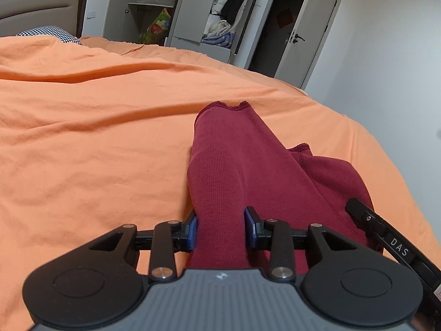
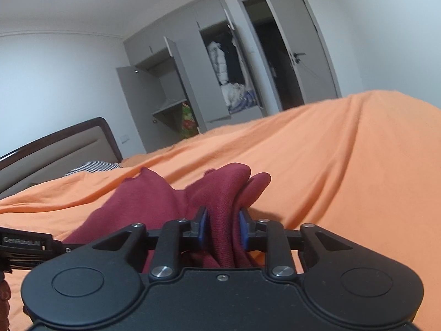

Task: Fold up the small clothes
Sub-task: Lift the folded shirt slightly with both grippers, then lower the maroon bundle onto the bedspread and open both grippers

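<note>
A dark red knitted garment lies on the orange bed cover, one leg-like part stretching away to a frayed hem. My left gripper is shut on its near end, with cloth filling the gap between the blue pads. In the right wrist view the same garment is bunched in folds and raised a little off the bed cover. My right gripper is shut on those folds. The two grippers are close side by side: the right one's body shows at the lower right, the left one's body at the far left.
Beyond the bed stands a grey wardrobe with open doors and clothes inside, next to an open room door. A padded headboard and a checked pillow are at the far left. Wrinkled orange cover spreads left of the garment.
</note>
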